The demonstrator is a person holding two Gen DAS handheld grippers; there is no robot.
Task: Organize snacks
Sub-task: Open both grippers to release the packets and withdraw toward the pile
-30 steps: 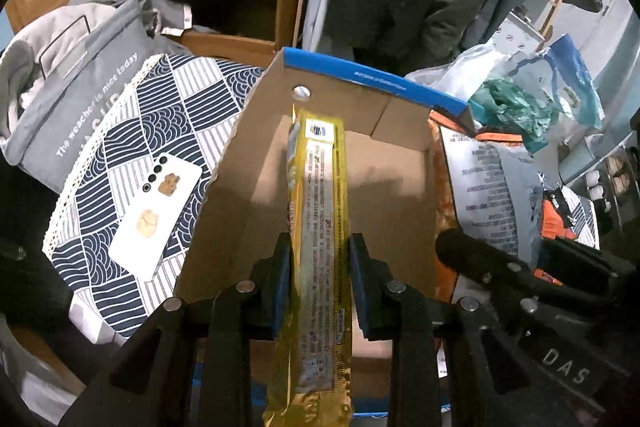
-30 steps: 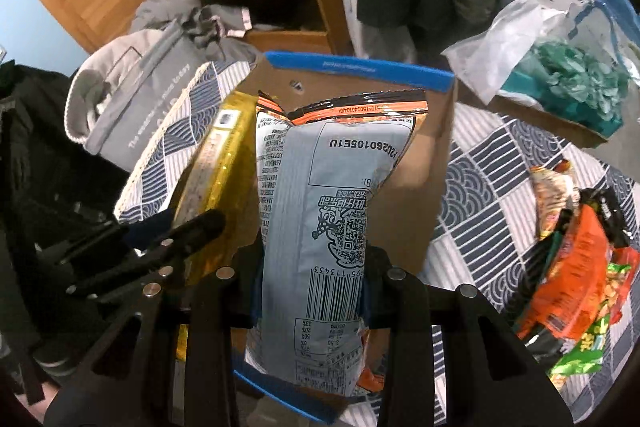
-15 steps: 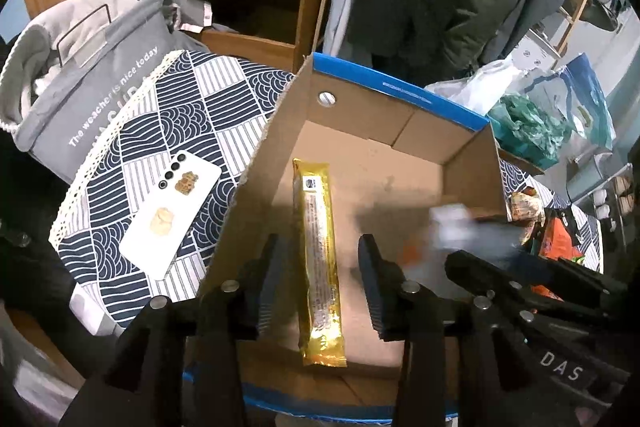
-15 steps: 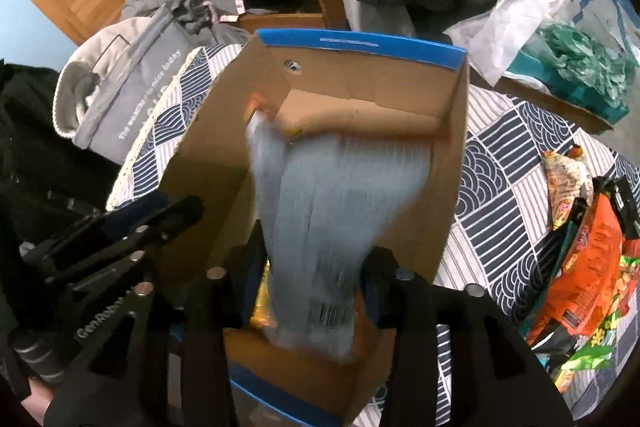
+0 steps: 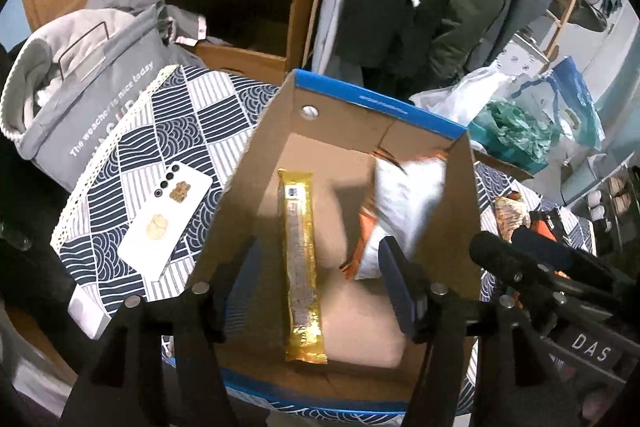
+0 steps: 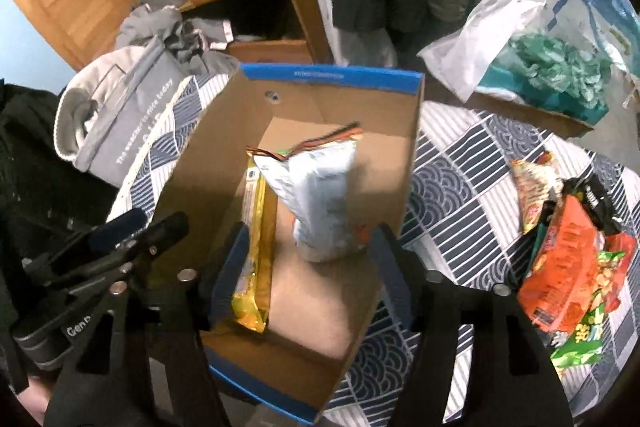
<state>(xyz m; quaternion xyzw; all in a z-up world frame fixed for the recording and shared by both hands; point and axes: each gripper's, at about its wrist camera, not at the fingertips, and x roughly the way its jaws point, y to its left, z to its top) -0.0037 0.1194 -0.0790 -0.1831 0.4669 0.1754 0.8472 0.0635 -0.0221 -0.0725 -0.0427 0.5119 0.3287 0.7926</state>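
Observation:
A cardboard box (image 5: 256,163) with a blue rim sits on the patterned table. On its floor lies a long gold snack packet (image 5: 302,255). A silver and orange snack bag (image 5: 404,211) rests blurred against the box's right wall. My left gripper (image 5: 320,283) hovers above the gold packet, its jaws opening and touching nothing. In the right wrist view the same box (image 6: 200,155) holds the gold packet (image 6: 252,247) and the silver bag (image 6: 324,203). My right gripper (image 6: 308,263) stands over the box, jaws opening, with the bag lying free below them.
A white phone (image 5: 166,221) lies on the cloth left of the box. A pile of orange and green snack bags (image 6: 568,267) sits on the table at the right. A grey fabric basket (image 5: 80,99) stands at the back left, plastic bags (image 6: 552,59) at the back right.
Both grippers let go: the gold packet dropped from the left one and the silver bag from the right one into the box. Both sets of jaws have widened.

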